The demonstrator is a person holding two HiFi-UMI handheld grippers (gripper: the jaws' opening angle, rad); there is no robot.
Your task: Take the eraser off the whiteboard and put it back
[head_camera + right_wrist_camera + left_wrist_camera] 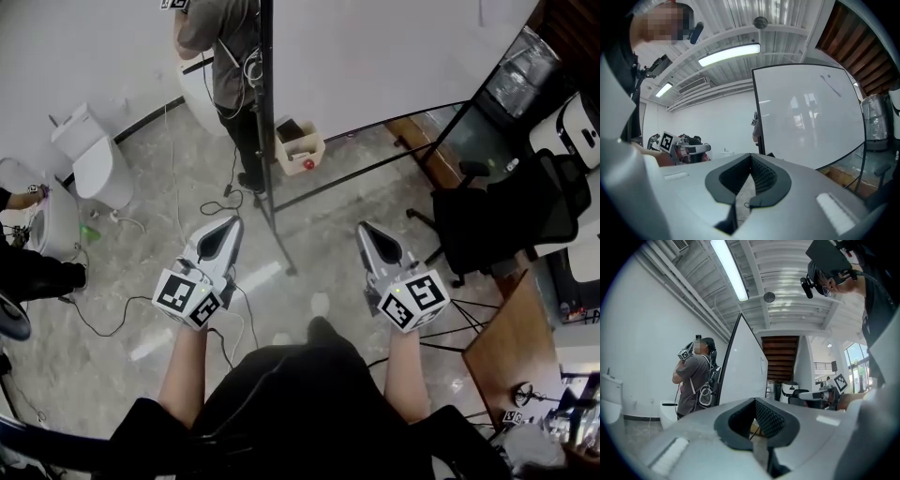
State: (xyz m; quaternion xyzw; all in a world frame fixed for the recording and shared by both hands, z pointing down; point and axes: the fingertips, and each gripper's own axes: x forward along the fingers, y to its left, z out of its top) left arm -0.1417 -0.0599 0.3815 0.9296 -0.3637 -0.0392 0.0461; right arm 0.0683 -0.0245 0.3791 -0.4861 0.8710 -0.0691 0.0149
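L gripper [754, 400]: pads together at the tips, nothing between them. R gripper [751, 155]: same, pads closed, empty. Both are held level, side by side but apart, ahead of the person's torso, pointing twd the whiteboard [375, 56].

Whiteboard: upright on a black frame. It is nearly edge-on in the left gripper view, and its face shows in the right gripper view.

Re eraser: cannot pick it out in any view. Small dark marks [828, 76] sit high on the board face, too small to ID.

Cardboard box [300, 145] on the floor at the board's foot, w/ a red item at its front. Second person [220, 47] stands just beyond the board's left edge. Toilet [94, 155] far left. Black office chair [506, 216] to the right.
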